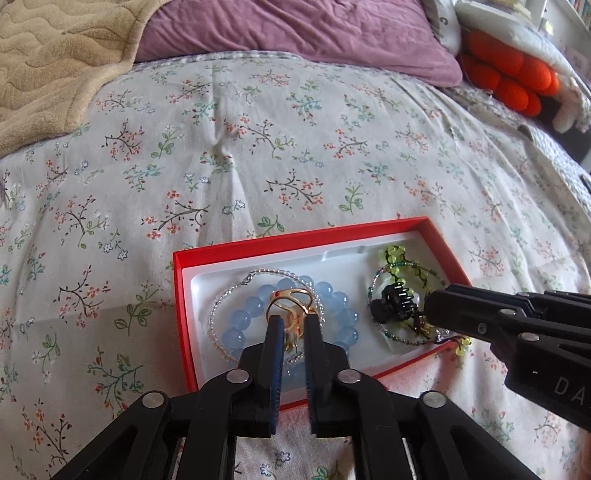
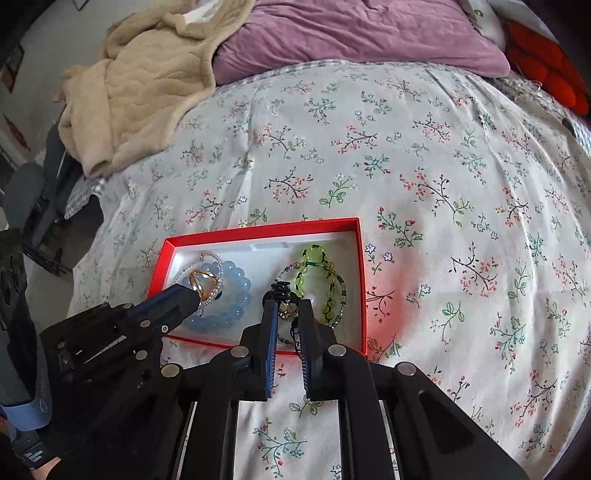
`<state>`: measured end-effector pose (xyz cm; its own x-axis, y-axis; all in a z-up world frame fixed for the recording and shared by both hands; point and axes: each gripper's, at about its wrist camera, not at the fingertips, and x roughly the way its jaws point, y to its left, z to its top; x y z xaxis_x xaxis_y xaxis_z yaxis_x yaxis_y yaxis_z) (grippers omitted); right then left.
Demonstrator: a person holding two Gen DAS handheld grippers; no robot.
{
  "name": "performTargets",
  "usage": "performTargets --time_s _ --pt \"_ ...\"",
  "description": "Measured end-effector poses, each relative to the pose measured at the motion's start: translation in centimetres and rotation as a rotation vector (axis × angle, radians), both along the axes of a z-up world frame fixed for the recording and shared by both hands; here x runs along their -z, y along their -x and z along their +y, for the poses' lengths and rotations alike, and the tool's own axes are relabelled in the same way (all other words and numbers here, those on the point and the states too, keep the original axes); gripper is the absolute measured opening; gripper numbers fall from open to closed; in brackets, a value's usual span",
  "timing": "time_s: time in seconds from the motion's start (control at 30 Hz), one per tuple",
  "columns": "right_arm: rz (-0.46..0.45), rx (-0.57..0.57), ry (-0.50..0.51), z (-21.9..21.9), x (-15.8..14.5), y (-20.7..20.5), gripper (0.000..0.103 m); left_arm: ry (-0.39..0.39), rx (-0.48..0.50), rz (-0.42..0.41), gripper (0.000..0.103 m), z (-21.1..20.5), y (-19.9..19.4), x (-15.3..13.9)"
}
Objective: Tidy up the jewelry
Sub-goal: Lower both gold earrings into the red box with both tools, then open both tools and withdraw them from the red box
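A red box (image 1: 295, 236) with a white liner lies on the floral bedspread; it also shows in the right wrist view (image 2: 266, 228). In its left half lie a blue bead bracelet (image 1: 240, 317) and a clear bead strand. My left gripper (image 1: 293, 321) is shut on a gold hair clip (image 1: 290, 299) above the blue bracelet (image 2: 236, 291). In the right half lie green bead bracelets (image 1: 402, 262). My right gripper (image 2: 287, 312) is shut on a black claw clip (image 2: 282, 291) over the green beads (image 2: 317, 273).
A beige blanket (image 2: 140, 85) lies at the back left and a purple pillow (image 2: 362, 33) at the back. Orange plush (image 1: 509, 77) sits at the back right. The bed edge drops off at the left in the right wrist view.
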<state>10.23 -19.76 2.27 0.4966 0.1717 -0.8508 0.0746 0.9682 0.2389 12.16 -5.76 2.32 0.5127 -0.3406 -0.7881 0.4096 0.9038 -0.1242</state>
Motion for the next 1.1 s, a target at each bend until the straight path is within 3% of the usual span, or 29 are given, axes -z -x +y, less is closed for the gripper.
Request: performTargets --time_s 0.07,0.2,0.27,0.33,0.4,0.47,0.67,0.77,0.93,1.1 --pt "0.002 0.001 -0.009 -0.2 -0.1 0.1 0.013 0.000 0.003 0.003 0.025 0.1 0.2 -0.2" --pt "0.000 0.001 -0.016 -0.5 -0.6 0.7 0.014 -0.002 0.006 -0.006 0.038 0.4 1.0 -0.9" --pt "-0.009 -0.006 -0.012 -0.5 -1.1 1.2 0.024 -0.002 0.004 -0.009 0.050 0.8 1.5 -1.3" --pt "-0.021 -0.008 -0.006 -0.7 -1.5 1.8 0.043 -0.002 -0.005 -0.010 0.059 1.2 2.1 -1.7" --pt "-0.027 -0.004 0.013 -0.7 -1.8 2.7 0.052 0.002 -0.018 -0.005 0.071 1.8 2.6 -1.8" --pt "-0.019 -0.007 0.040 -0.5 -1.7 3.7 0.055 0.004 -0.031 0.004 0.083 2.3 3.2 -1.8" --pt "0.022 -0.023 0.166 0.5 -1.3 6.3 0.061 -0.045 -0.115 0.054 0.096 3.8 4.8 -0.9" --pt "0.064 0.010 0.176 0.3 -0.9 7.7 0.068 -0.078 -0.162 0.085 0.101 4.4 5.8 -0.3" --pt "0.113 0.048 0.252 0.7 -0.3 9.1 0.101 -0.124 -0.194 0.149 0.102 5.0 7.3 1.0" --pt "0.111 0.055 0.286 0.9 -0.1 9.7 0.101 -0.145 -0.229 0.176 0.102 5.4 8.0 1.9"
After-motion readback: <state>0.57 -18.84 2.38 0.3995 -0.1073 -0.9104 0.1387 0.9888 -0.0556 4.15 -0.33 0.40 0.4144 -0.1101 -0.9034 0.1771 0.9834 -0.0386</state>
